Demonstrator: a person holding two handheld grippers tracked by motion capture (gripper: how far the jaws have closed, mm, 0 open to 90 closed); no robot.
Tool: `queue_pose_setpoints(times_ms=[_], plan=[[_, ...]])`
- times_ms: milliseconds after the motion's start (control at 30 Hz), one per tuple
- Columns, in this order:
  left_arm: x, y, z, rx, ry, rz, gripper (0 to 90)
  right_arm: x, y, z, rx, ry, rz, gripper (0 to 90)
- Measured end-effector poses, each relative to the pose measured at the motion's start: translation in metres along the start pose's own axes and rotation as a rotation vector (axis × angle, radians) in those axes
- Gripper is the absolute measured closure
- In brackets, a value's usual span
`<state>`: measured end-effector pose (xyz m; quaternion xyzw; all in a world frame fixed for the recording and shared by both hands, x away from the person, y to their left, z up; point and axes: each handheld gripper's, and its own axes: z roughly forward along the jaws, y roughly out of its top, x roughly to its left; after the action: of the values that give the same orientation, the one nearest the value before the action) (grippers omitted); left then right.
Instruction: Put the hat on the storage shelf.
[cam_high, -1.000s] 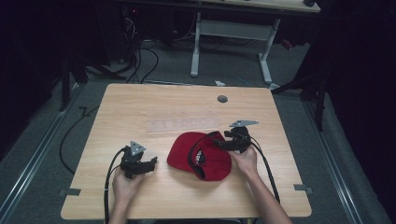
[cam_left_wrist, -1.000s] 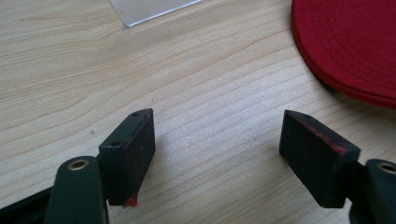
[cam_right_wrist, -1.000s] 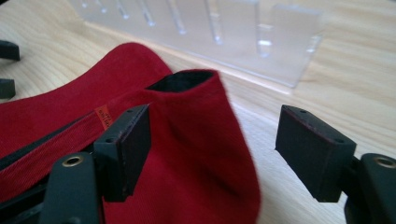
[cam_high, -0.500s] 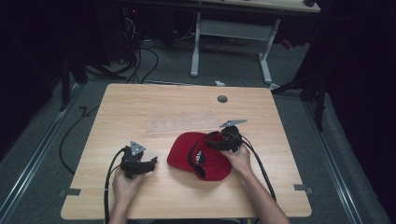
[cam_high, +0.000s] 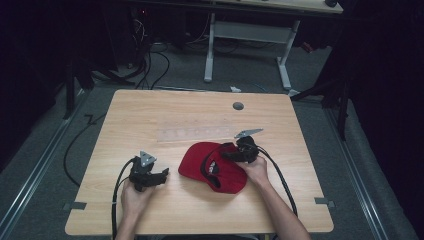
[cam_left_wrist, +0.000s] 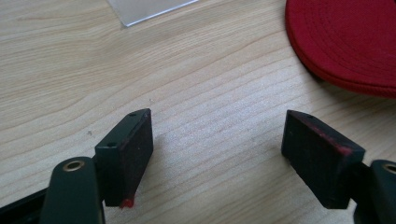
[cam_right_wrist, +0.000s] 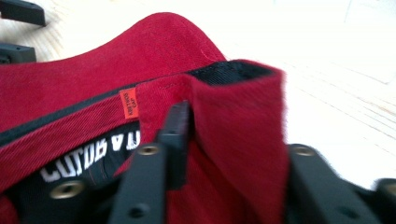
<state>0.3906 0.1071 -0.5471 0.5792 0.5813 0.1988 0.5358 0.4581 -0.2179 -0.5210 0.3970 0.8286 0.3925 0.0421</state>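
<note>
Red cap lying upside down at lower centre of the high view, brim toward the left, crown opening up, white lettering visible on the black inner band in the right gripper view. Right gripper at the cap's right rim, jaws just closing with a fold of the red crown wall pinched between them: one pad inside the cap, the other outside. Grip looks thin, taken near the edge of soft cloth.

Likely trouble from here, as a judgement: cloth sliding out of the pads on a lift, since only a narrow fold sits between them; cap swinging or flopping open under its own weight, brim dragging on the table; crown collapsing and the fold bunching unevenly. Too fast a pull probably enough to cause any of these.

Left gripper low on the wood at lower left, jaws spread wide with nothing between, just short of the brim. No support for the cap from that side yet. Clear plastic sheet above the cap, apart from it.
</note>
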Motion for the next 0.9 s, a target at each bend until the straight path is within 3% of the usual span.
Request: queue_pose_setpoints(times_ms=[100, 167, 433, 533, 900], plan=[[0.000, 0.000, 0.000, 0.007, -0.007, 0.005, 21.8, 0.000, -0.001, -0.005, 0.002, 0.020, -0.025, 80.8], [-0.001, -0.001, 0.000, 0.011, -0.012, 0.008, 21.0, 0.002, 0.000, -0.008, 0.007, 0.026, -0.037, 83.0], [-0.001, -0.001, -0.001, 0.013, -0.024, 0.010, 23.1, 0.012, 0.003, -0.023, -0.008, 0.057, -0.063, 85.0], [-0.003, -0.002, -0.002, 0.015, -0.029, 0.033, 23.1, 0.015, 0.005, -0.029, -0.016, 0.061, -0.066, 85.2], [-0.022, 0.000, -0.016, -0.006, -0.118, 0.056, 19.7, 0.024, 0.014, -0.055, -0.059, 0.084, -0.057, 85.6]])
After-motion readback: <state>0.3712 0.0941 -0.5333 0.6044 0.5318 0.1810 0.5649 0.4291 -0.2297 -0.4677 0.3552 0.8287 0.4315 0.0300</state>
